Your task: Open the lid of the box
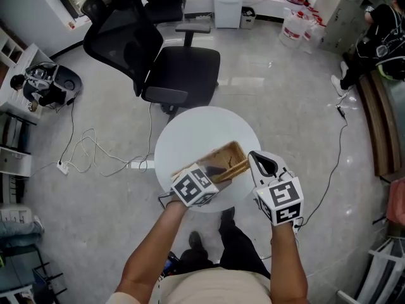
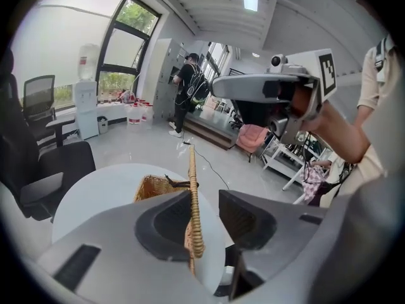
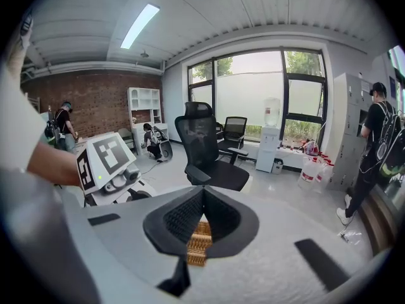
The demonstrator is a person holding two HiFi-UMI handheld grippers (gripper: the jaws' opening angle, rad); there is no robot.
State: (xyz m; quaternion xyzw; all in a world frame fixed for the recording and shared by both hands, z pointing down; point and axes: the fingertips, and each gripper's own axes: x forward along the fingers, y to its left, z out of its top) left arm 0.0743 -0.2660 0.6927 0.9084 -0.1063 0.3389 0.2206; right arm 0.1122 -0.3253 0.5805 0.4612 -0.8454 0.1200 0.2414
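The left hand-held gripper is partly open. The flat brown woven lid stands on its edge between the jaws. It leans on one pad, and there is a gap to the other pad. The right hand-held gripper is squeezed shut on the lid's woven edge. Just behind the lid sits the brown woven box, open on top, near the front of the round white desk. A black office chair stands behind the desk.
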